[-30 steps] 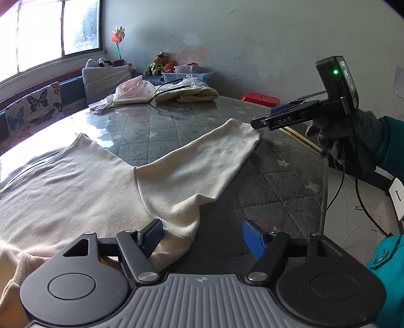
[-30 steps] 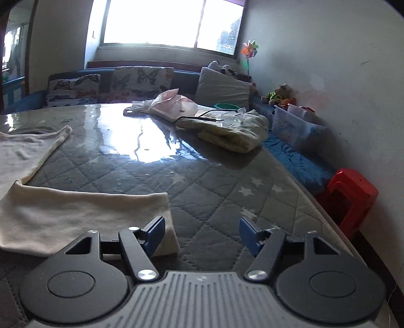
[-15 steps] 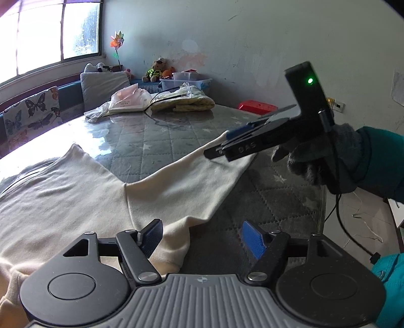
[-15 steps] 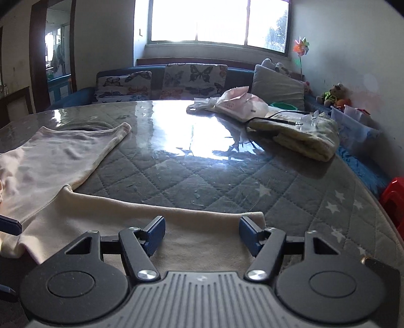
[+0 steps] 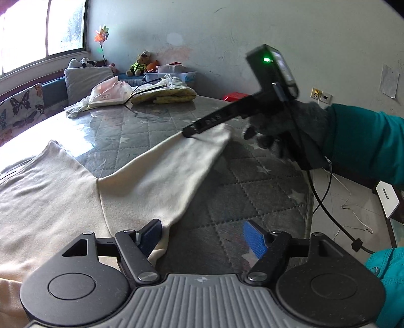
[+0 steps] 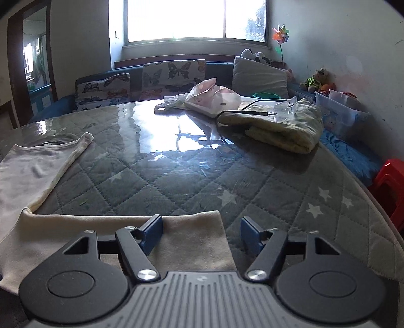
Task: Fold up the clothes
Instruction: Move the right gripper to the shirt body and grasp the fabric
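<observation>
Where window point(image 6: 194, 20) glares, quilted table point(image 6: 192, 176) shines.

Right claw point(image 6: 200, 233) now over sleeve cuff point(image 6: 194, 237), seemingly.

A shirt point(image 5: 50, 196) lies spread on the near left of the table point(image 5: 252, 191), its sleeve point(image 5: 171, 166) reaching right toward the table's edge. The left gripper point(image 5: 202, 237) sits at the sleeve's near edge. The right gripper point(image 6: 200, 232) sits over the cuff point(image 6: 197, 234). At the far side lie a bag point(image 6: 209, 98) and, right of it, a folded cloth point(image 6: 282, 126).
</observation>
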A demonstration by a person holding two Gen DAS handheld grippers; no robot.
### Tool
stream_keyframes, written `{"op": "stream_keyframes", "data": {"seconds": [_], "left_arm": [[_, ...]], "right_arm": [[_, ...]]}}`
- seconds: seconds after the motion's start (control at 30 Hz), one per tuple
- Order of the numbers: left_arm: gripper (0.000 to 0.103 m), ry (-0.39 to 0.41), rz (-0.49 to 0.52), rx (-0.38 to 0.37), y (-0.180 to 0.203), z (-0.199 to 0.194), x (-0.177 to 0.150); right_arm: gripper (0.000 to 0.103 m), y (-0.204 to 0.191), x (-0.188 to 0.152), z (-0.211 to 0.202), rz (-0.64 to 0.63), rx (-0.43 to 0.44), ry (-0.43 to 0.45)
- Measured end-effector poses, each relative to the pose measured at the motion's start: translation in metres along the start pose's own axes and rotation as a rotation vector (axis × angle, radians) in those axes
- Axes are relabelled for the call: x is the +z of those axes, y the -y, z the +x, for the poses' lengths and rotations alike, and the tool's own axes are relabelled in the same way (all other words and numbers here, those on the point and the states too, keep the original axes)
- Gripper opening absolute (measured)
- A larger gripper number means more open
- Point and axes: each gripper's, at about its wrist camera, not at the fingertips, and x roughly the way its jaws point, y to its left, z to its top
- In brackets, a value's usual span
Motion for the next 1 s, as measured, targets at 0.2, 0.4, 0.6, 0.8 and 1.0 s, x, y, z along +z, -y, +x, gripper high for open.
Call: {"op": "stream_keyframes", "data": {"seconds": [0.2, 0.4, 0.6, 0.8, 1.0], "left_arm": [[0.075, 0.076, -0.033, 0.068, -0.008, -0.029, 0.002], [0.075, 0.144, -0.151, 0.3, -0.055, -0.082, -0.009], [0.073, 0.07, -0.212, 0.432, -0.092, -0.107, -0.034], [0.062, 0.024, -0.209, 0.399, -0.104, -0.106, -0.053], [0.017, 0.061, -0.206, 0.417, -0.104, -0.118, -0.059]], "right_arm": [[0.069, -0.013, 0.006, -0.006, -0.073, -0.019, 0.015], [0.069, -0.048, 0.018, -0.038, -0.116, 0.131, 0.076], [0.069, -0.112, 0.024, -0.053, -0.195, 0.425, 0.051], [0.068, -0.171, 0.017, -0.055, -0.275, 0.633, -0.023], [0.06, -0.212, 0.002, -0.053, -0.351, 0.705, -0.081]]}}
